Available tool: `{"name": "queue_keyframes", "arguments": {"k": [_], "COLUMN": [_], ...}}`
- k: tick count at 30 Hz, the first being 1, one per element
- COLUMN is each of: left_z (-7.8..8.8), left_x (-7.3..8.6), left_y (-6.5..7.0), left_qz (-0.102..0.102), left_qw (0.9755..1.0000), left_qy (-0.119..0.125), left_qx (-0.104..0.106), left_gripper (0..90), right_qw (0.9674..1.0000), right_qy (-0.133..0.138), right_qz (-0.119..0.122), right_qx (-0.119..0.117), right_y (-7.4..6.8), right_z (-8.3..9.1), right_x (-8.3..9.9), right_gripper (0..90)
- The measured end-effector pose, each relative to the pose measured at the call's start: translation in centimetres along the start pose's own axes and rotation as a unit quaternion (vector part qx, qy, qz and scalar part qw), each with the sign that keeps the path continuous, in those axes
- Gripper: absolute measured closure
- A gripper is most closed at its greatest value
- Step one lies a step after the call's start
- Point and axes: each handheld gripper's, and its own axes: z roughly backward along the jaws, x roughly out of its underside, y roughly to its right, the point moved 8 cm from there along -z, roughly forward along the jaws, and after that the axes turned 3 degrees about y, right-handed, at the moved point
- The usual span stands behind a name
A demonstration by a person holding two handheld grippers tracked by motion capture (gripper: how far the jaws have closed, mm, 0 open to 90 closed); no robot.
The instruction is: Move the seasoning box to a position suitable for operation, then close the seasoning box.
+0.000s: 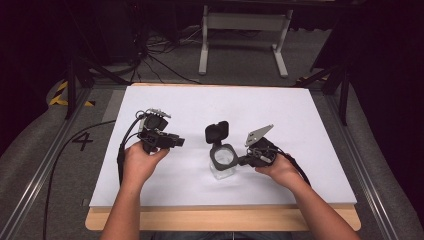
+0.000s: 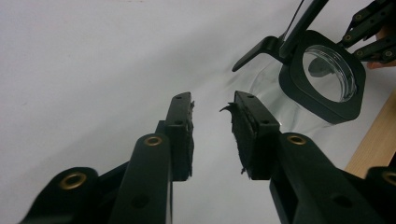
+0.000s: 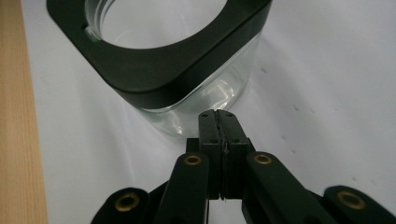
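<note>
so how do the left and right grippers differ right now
The left gripper has its jaws apart with nothing between them, while the right gripper has its jaws pressed together, also holding nothing. The left gripper sits well clear of the glass jar; the right gripper's tip is right beside the jar's clear wall, though contact is hard to judge. The left one's pads look frayed. Both are black, hand-held, and over the white table.

jar (image 3: 187, 79): rim cut off by top edge | lid (image 1: 217, 132): hinge too small to tell
</note>
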Motion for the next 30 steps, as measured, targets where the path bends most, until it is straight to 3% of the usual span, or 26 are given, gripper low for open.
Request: {"name": "queue_keyframes", "arguments": {"k": [7, 14, 17, 19, 23, 25, 28, 30], "left_z": [-0.4, -0.3, 0.0, 0.0, -0.2, -0.3, -0.6, -0.9], "left_x": [0.0, -0.1, 0.2, 0.9, 2.9, 3.5, 4.8, 5.2], "left_y": [0.5, 1.1, 1.7, 2.5, 4.1, 4.6, 5.8, 6.4], "left_qz": [-0.03, -0.04, -0.043, -0.053, -0.085, -0.084, -0.078, -0.08], "left_qw": [0.9994, 0.9991, 0.9988, 0.998, 0.9957, 0.9958, 0.9952, 0.9947], "left_qy": [-0.019, -0.014, -0.01, -0.01, -0.02, -0.014, 0.01, 0.022], "left_qx": [0.001, 0.009, 0.021, 0.032, 0.032, 0.032, 0.058, 0.06], "left_gripper": [84.9, 88.6, 89.3, 89.4, 89.6, 89.6, 89.6, 89.6], "right_qw": [0.9998, 0.9993, 0.9995, 0.9997, 0.9997, 0.9997, 0.9989, 0.9986], "right_qy": [-0.014, -0.02, -0.016, -0.009, 0.02, 0.024, 0.041, 0.048], "right_qz": [0.016, 0.027, 0.025, 0.021, 0.005, 0.002, 0.0, -0.002], "right_qx": [-0.005, -0.016, -0.013, -0.004, 0.009, 0.011, 0.021, 0.023], "right_y": [-1.2, -2.2, -1.9, -1.4, -0.4, -0.3, 0.1, 0.2], "right_z": [-0.3, -0.6, -0.4, 0.0, 1.7, 2.0, 3.0, 3.4], "right_x": [0.0, -0.2, -0.2, -0.2, -0.8, -1.0, -1.8, -2.1], "right_gripper": [89.8, 89.7, 89.7, 89.7, 89.7, 89.7, 89.7, 89.7]}}
